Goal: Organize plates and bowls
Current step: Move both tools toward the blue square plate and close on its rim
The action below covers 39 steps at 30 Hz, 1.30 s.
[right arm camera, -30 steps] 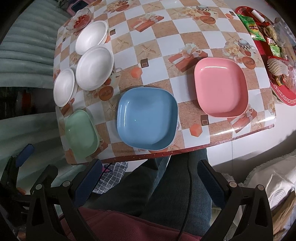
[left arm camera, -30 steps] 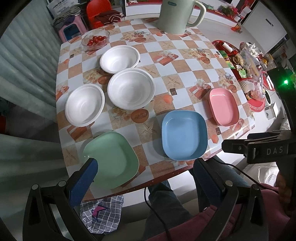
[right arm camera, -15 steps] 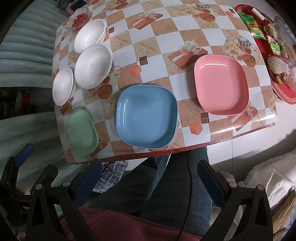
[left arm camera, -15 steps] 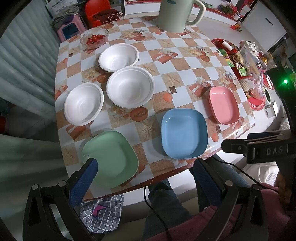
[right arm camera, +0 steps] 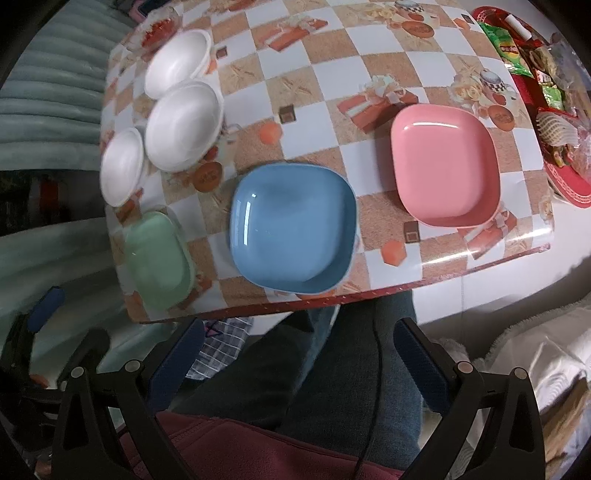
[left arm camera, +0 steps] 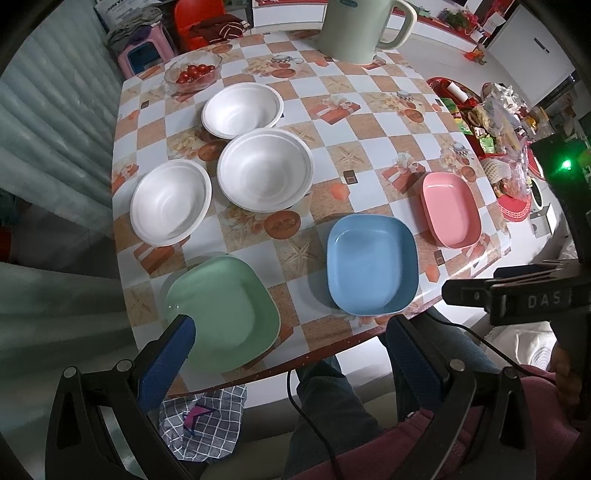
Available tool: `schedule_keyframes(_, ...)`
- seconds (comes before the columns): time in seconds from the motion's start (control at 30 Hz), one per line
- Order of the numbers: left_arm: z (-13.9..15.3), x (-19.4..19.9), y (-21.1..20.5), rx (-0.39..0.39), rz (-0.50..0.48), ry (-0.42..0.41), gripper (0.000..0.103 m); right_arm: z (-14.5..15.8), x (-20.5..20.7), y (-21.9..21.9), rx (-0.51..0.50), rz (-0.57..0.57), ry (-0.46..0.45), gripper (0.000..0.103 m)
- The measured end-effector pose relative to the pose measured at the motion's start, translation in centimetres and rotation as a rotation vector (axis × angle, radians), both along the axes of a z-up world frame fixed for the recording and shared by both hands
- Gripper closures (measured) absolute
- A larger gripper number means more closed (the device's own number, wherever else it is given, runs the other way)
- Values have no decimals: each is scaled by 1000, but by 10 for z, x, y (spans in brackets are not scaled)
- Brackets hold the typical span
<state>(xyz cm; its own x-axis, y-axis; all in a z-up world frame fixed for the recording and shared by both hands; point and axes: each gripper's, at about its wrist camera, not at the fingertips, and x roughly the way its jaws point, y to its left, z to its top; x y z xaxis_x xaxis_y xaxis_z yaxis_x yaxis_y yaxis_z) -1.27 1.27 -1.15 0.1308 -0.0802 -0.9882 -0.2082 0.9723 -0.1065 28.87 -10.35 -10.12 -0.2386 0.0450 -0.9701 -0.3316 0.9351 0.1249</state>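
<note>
Three white bowls sit on the checkered table [left arm camera: 369, 125]: a far one [left arm camera: 242, 110], a middle one [left arm camera: 265, 170] and a near-left one [left arm camera: 170, 202]. Three square plates lie along the near edge: green [left arm camera: 221, 312], blue [left arm camera: 371, 264] and pink [left arm camera: 450, 208]. They also show in the right wrist view: green [right arm camera: 157, 256], blue [right arm camera: 291, 225], pink [right arm camera: 445, 170]. My left gripper [left arm camera: 288, 354] is open and empty, above the near table edge by the green plate. My right gripper [right arm camera: 295, 362] is open and empty, held off the table edge over the person's lap.
A glass bowl of cherry tomatoes [left arm camera: 192, 71] and a pale green kettle [left arm camera: 356, 27] stand at the far side. A red tray of snacks [left arm camera: 491, 122] sits at the right edge. The person's legs [right arm camera: 314, 369] are under the near edge. A corrugated wall [left arm camera: 44, 122] runs along the left.
Both grippers have moved slightly toward the table; the plates look a little larger and closer. Nothing on the table has moved.
</note>
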Motion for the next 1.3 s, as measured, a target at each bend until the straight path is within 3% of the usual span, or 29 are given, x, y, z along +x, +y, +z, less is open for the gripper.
schedule_keyframes(0.23,-3,1,9,-50,9,54,0,-6,-1,-2,7,-9,30,0)
schedule_keyframes(0.47,-15,-3,15,5,8,92,0,-21,2,-18,19,-84,84,0)
schedule_keyframes(0.77,-49,6,11,-24,-18,117,0,-59,-3,-36,28,-165,161,0)
schedule_keyframes(1.07,-95,39,-18,-26,-81,162,0,-104,0,-48,-12,-198,131,0)
schedule_keyframes(1.3,-128,58,-35,0,-74,155,0,-128,15,-58,-19,-249,84,0)
